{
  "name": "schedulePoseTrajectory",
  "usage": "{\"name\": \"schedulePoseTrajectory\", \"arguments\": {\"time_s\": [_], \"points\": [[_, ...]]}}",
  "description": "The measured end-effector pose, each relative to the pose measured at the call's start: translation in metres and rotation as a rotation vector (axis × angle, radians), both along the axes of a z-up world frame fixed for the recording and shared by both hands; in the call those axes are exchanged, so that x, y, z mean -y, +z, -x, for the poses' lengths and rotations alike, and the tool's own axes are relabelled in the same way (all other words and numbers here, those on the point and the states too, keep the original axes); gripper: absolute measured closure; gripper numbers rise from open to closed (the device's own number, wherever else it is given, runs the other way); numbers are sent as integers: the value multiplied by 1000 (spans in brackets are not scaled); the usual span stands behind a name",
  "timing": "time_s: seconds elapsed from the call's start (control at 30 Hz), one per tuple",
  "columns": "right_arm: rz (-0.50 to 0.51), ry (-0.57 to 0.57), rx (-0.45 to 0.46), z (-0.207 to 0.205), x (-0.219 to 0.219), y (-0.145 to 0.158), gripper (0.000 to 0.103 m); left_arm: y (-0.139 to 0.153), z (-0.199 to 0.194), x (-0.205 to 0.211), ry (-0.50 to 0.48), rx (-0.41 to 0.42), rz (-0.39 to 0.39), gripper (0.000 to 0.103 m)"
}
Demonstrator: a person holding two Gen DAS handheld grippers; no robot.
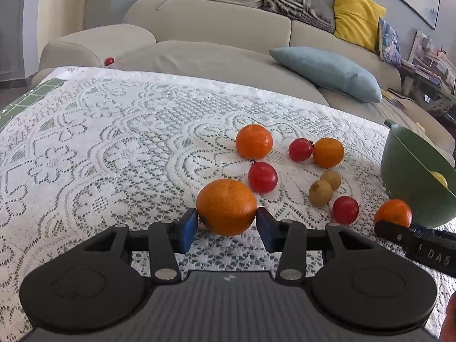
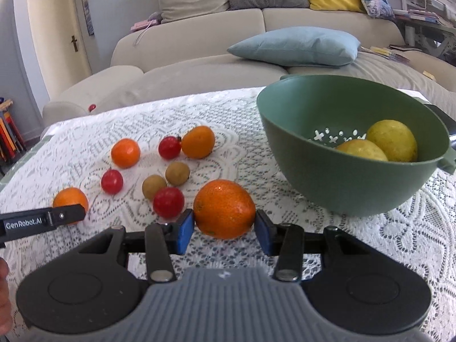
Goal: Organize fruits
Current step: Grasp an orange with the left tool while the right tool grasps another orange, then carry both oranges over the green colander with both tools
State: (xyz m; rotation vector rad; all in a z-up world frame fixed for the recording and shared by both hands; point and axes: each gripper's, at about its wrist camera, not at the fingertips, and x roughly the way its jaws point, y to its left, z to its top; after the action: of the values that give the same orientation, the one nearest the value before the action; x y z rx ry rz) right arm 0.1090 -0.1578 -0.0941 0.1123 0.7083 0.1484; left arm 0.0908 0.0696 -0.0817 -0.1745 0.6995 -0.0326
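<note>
Item: lace tablecloth (image 1: 114, 148) over a table, its far edge against a beige sofa (image 1: 216, 28); broad bare cloth from 9 to 12 o'clock of the fruit cluster in the left wrist view. Left gripper (image 1: 227, 222): blue pads pressed on both sides of a mandarin (image 1: 226, 206), gripping it low over the cloth. Right gripper (image 2: 224, 223): blue pads clamped on a second mandarin (image 2: 224, 209), at 7 o'clock of the green colander (image 2: 342, 188), just beside it. The colander stands near the table's right edge and holds two lemons (image 2: 392, 139). Loose on the cloth: three more mandarins (image 2: 125, 153), three cherry tomatoes (image 2: 168, 201) and two small brown fruits (image 2: 177, 173), closely clustered. Writing: "GenRobot.AI" (image 2: 24, 222) on the left gripper's finger in the right wrist view; "DA6" (image 1: 439, 258) on the right gripper's finger in the left wrist view.
</note>
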Motion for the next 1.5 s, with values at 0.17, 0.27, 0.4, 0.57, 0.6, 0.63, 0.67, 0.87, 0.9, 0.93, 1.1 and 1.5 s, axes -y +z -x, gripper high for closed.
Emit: {"name": "schedulePoseTrajectory", "arguments": {"time_s": [0.17,0.27,0.4,0.57,0.6,0.63,0.67,0.87,0.9,0.93,1.1,1.5], "points": [[34,19,17,1,-5,-2,57,-2,-6,1,4,9,6,47],[42,25,17,0,-5,-3,55,-5,-11,2,12,6,5,44],[46,34,25,-3,-5,-4,53,-4,-15,4,14,19,10,41],[71,36,45,-3,-7,-2,49,-5,-14,8,7,17,-15,42],[76,35,46,-3,-7,-1,49,-5,-13,8,7,16,-21,43],[82,34,48,-3,-7,-1,49,-5,-13,8,9,16,-27,46],[88,36,49,-3,-7,-2,49,-5,-12,8,11,15,-35,48],[118,44,41,-4,-10,-3,57,-5,-8,9,5,21,-44,51],[121,47,41,-4,-10,-3,57,-5,-8,9,6,22,-45,51],[120,46,41,-4,-10,-3,57,-4,-8,10,7,23,-45,51],[118,50,46,-3,-9,0,58,0,-4,11,17,20,-56,51],[177,175,185,16,-12,48,59,49,5,33,45,7,-6,51]]}}
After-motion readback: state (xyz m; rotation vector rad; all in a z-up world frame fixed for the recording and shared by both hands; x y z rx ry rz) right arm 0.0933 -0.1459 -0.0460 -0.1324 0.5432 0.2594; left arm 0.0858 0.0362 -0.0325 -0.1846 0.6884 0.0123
